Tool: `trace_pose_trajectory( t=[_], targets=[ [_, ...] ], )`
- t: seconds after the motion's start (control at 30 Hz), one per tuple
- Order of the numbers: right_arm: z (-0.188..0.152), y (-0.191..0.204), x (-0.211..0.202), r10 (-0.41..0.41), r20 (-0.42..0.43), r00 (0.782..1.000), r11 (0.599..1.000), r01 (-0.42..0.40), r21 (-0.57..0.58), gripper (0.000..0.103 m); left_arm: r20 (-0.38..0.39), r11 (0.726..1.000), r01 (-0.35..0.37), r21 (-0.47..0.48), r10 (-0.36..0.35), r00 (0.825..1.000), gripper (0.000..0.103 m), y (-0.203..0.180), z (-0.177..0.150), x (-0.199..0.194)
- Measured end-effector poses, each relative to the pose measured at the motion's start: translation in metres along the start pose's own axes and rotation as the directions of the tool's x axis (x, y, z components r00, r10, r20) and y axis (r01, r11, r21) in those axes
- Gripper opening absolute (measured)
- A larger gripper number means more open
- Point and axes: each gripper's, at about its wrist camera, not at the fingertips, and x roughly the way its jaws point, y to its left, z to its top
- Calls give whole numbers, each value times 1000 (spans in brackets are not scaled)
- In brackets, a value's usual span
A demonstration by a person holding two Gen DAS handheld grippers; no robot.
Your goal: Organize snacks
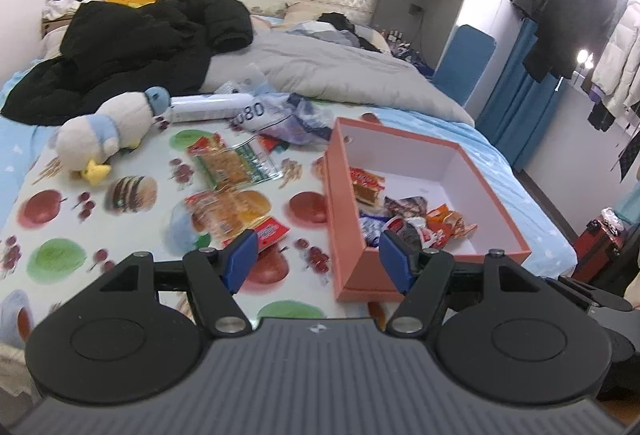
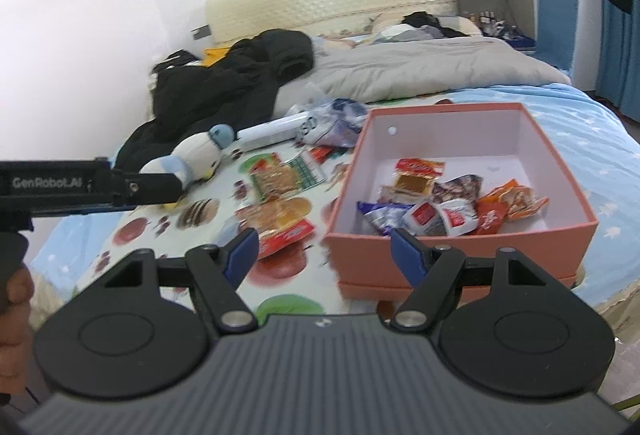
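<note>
Left hand-held gripper [image 1: 317,259] and right hand-held gripper [image 2: 323,254], both with blue fingers spread wide and holding nothing, above a fruit-print cloth [image 1: 52,251] laid on a bed [image 1: 516,191]. An open orange box [image 1: 400,151] stands on the cloth's right side and contains several snack packets [image 2: 436,211]; two more packets [image 1: 232,165] lie on the cloth to its left. A plush duck [image 1: 108,133] lies at the cloth's far left corner.

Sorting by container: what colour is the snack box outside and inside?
Salmon-orange outside, white inside; the box shows best in the right wrist view.
</note>
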Motion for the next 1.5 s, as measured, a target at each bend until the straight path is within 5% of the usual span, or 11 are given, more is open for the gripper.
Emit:
trace_pose_trajectory(
  t=[0.3, 0.8, 1.5],
  targets=[
    [-16, 26, 7, 73, -51, 996, 996, -75, -47, 75, -42, 997, -58, -51, 56, 998, 72, 27, -19, -1],
    [-2, 40, 51, 103, -82, 991, 990, -110, -84, 75, -99, 995, -49, -87, 41, 994, 78, 62, 10, 59],
    [3, 92, 225, 161, -262, 951, 954, -218, -206, 74, -242, 988, -44, -147, 7, 970, 77, 190, 69, 279]
  ],
)
